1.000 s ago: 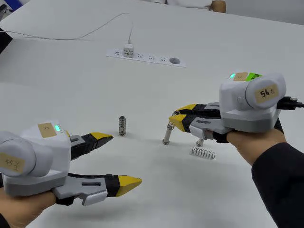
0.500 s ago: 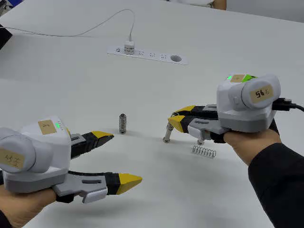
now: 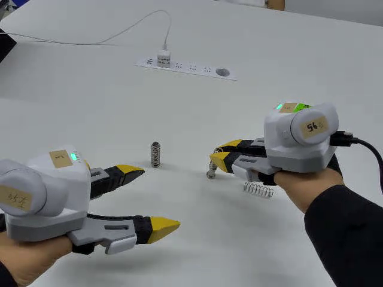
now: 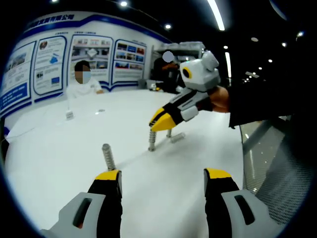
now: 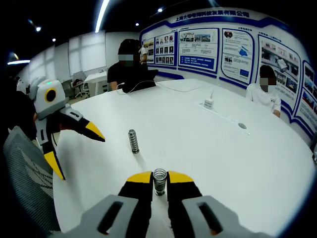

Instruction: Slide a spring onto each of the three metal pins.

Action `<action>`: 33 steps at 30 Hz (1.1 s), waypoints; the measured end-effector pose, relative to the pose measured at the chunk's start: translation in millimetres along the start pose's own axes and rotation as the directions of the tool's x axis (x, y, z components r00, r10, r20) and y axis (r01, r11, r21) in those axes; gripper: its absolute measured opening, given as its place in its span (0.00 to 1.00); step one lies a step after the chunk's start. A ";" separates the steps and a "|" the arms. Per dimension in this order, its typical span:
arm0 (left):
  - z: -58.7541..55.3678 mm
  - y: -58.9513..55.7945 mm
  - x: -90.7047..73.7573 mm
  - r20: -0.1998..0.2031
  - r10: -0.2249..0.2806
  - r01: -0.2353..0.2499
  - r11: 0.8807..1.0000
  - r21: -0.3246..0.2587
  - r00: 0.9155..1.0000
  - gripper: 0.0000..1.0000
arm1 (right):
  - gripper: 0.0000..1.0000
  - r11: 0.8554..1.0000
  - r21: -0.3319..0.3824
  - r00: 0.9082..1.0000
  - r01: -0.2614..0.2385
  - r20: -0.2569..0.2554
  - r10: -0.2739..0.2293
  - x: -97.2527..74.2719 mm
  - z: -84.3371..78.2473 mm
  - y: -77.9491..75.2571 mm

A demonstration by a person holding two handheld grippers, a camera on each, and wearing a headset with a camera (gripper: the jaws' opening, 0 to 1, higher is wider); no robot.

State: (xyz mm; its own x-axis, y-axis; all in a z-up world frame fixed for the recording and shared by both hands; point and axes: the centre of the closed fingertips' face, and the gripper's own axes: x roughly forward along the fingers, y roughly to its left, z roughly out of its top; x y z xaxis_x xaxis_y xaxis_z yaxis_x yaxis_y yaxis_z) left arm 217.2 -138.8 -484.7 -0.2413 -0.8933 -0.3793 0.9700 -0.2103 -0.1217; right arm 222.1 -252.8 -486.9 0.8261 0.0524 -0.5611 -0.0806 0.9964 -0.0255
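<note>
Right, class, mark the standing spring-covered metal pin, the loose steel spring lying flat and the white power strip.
Standing spring-covered metal pin point(image 3: 155, 154), head view, mid-coil.
Loose steel spring point(image 3: 258, 189), head view, middle coils.
White power strip point(image 3: 185, 68), head view, top face.

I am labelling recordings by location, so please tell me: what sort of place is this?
Probably an office meeting room or showroom: a large white table, a white power strip with a charger plugged in lying on it, and blue-and-white information posters along the wall.
</note>
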 end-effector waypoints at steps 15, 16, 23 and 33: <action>0.1 -1.5 0.9 0.003 -0.010 0.010 1.000 -0.008 1.000 0.67 | 0.12 1.000 -0.010 0.999 0.010 -0.042 -0.010 7.3 -12.5 -1.0; 0.2 -1.8 1.0 0.003 -0.011 0.011 1.000 -0.009 1.000 0.67 | 0.12 1.000 -0.013 0.999 0.010 -0.045 -0.011 7.4 -13.4 -0.7; 0.9 -2.7 0.6 0.005 -0.010 0.010 1.000 -0.010 1.000 0.67 | 0.12 1.000 -0.017 0.998 0.005 -0.058 -0.006 8.4 -17.0 0.1; 3.4 -2.9 0.3 0.009 -0.009 0.009 1.000 -0.007 1.000 0.67 | 0.15 1.000 -0.024 0.998 0.016 -0.062 -0.018 -0.3 -20.4 -1.4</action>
State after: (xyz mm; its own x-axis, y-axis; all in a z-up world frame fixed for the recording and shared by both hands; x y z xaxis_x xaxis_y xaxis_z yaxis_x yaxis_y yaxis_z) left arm 214.4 -139.8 -481.4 -0.2497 -0.8949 -0.3699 0.9676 -0.2158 -0.1312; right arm 210.6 -255.6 -503.6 0.7911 0.0304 -0.6110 -0.0802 0.9953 -0.0543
